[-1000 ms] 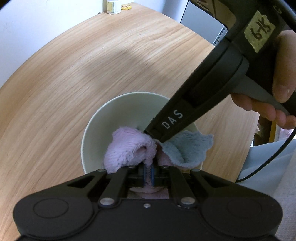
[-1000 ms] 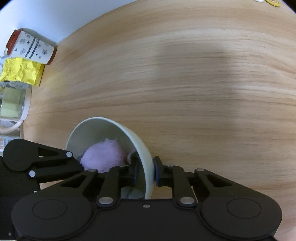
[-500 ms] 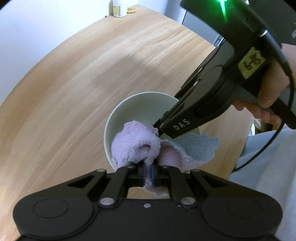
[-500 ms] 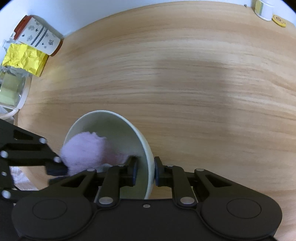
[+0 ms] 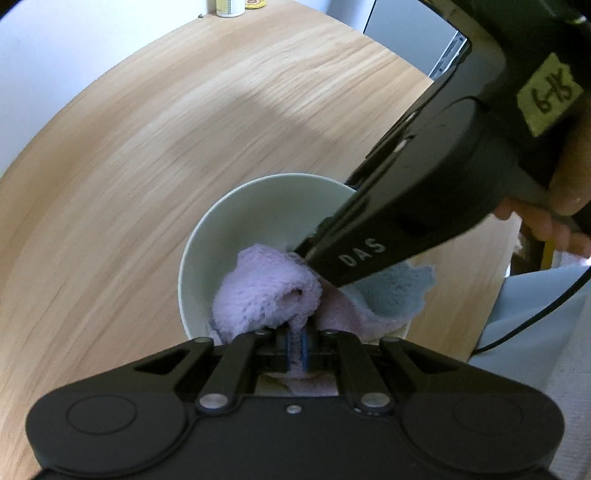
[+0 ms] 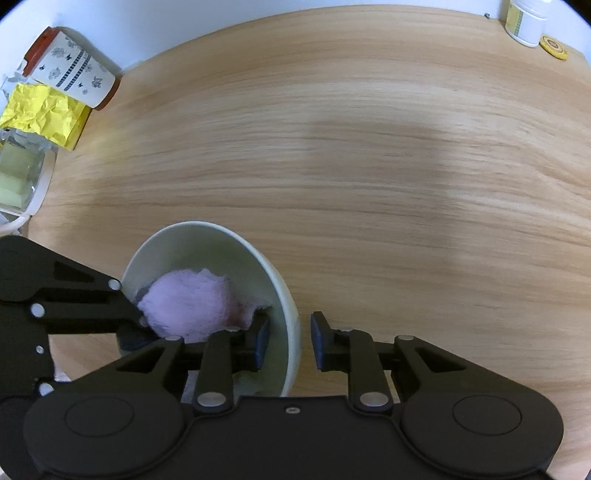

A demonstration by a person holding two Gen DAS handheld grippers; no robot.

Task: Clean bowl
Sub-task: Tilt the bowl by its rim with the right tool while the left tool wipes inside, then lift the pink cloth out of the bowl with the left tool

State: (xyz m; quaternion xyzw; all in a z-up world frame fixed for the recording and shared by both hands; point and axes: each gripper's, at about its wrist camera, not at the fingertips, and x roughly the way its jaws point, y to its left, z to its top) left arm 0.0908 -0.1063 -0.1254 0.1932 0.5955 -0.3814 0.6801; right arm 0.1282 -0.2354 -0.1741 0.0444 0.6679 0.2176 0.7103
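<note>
A pale green bowl [image 5: 258, 210] sits near the front edge of the wooden table; it also shows in the right wrist view [image 6: 207, 243]. My left gripper [image 5: 294, 345] is shut on a fluffy cloth [image 5: 258, 291], lilac with a grey-blue corner, and holds it inside the bowl. In the right wrist view the cloth [image 6: 188, 299] fills the bowl's bottom. My right gripper [image 6: 290, 339] is open and straddles the bowl's right rim, one finger inside and one outside, neither pad pressing on it.
A patterned cup [image 6: 74, 74], a crumpled yellow wrapper [image 6: 40, 114] and a clear container [image 6: 18, 177] stand at the table's far left. A white jar [image 6: 524, 22] and a yellow disc [image 6: 554, 46] sit at the far right corner. The table's right edge [image 5: 491, 295] is close to the bowl.
My right gripper has opened and let go of the bowl's rim. The cloth in my left gripper has shifted inside the bowl.
</note>
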